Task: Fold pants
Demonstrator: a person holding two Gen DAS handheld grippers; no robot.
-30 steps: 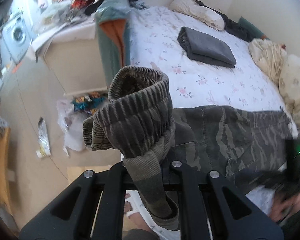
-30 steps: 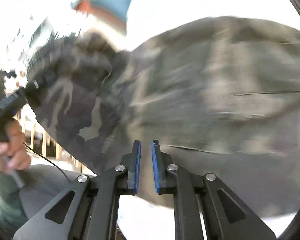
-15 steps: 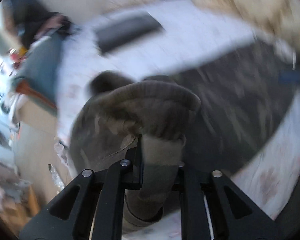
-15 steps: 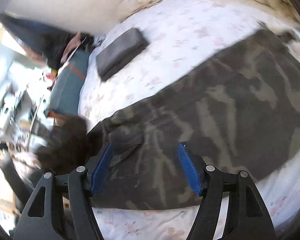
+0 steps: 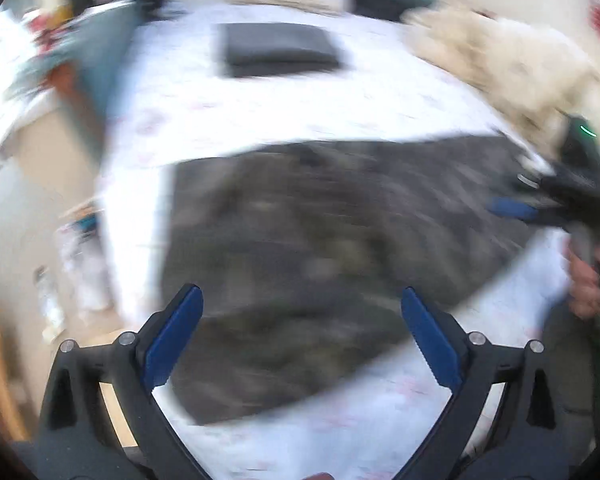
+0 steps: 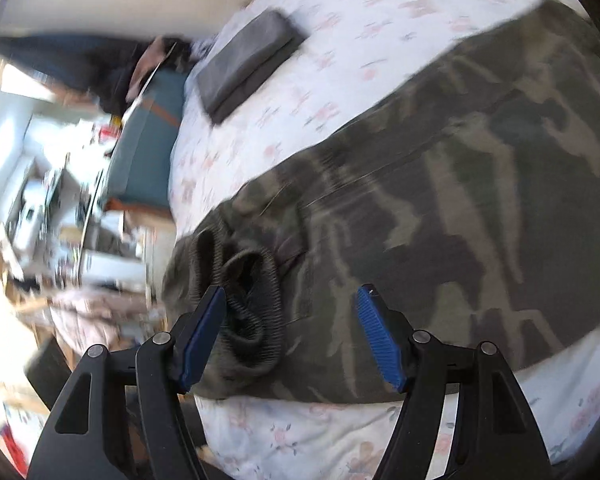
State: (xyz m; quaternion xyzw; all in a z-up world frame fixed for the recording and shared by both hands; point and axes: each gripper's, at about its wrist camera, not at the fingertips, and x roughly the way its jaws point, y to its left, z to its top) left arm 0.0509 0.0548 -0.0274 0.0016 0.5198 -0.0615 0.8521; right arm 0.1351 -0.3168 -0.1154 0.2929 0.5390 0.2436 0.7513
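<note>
Camo pants [image 6: 440,208] lie flat on the floral bed [image 6: 340,20], long axis running lower left to upper right in the right wrist view. Ribbed cuffs [image 6: 252,304] bunch at lower left, just by the right claw [image 6: 288,336], spread w/ nothing pinched. Left claw [image 5: 300,340] opening wide over the cloth, nothing between its jaws. Right claw looks nearer the cuffs. Folded grey garment [image 5: 278,49] sits well apart, upper frame.

Camouflage pants [image 6: 440,208], pink-flowered white sheet [image 6: 340,40], blue tool pads [image 6: 376,340]
</note>
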